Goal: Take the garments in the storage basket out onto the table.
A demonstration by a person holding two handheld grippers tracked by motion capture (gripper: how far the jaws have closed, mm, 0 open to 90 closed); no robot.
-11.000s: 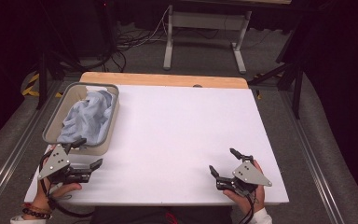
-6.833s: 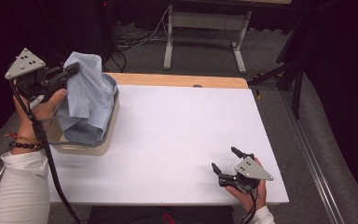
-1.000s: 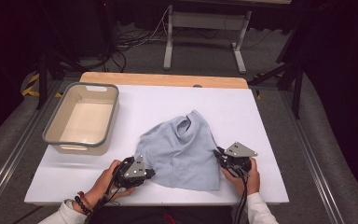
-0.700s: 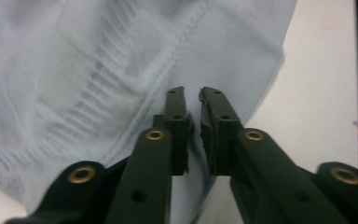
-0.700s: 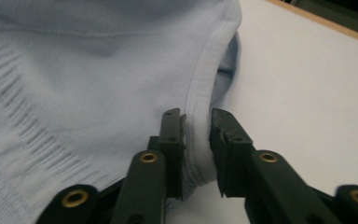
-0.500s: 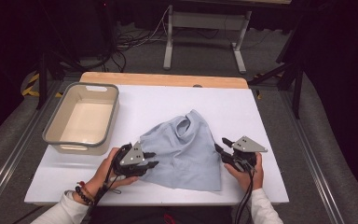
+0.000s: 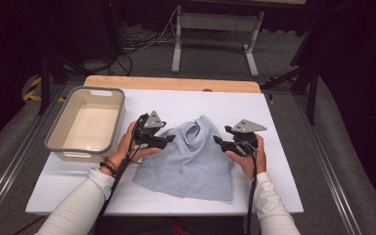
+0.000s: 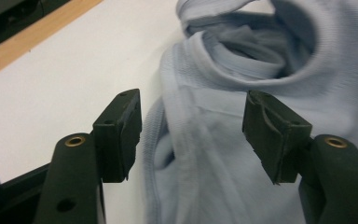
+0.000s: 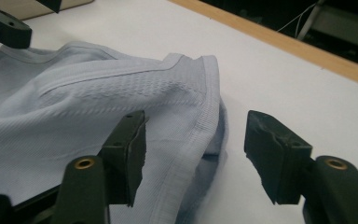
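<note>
High view: pale blue shirt [image 7: 191, 161] lies flat between left gripper [image 7: 168, 141] and right gripper [image 7: 219, 142]. Both just been opening, released, nothing pinched. Cloth soft, light, limp; best grasp at ribbed side hems near shoulders.

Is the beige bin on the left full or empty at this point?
Empty: the beige bin shows a bare floor; the blue shirt lies out on the table.
</note>
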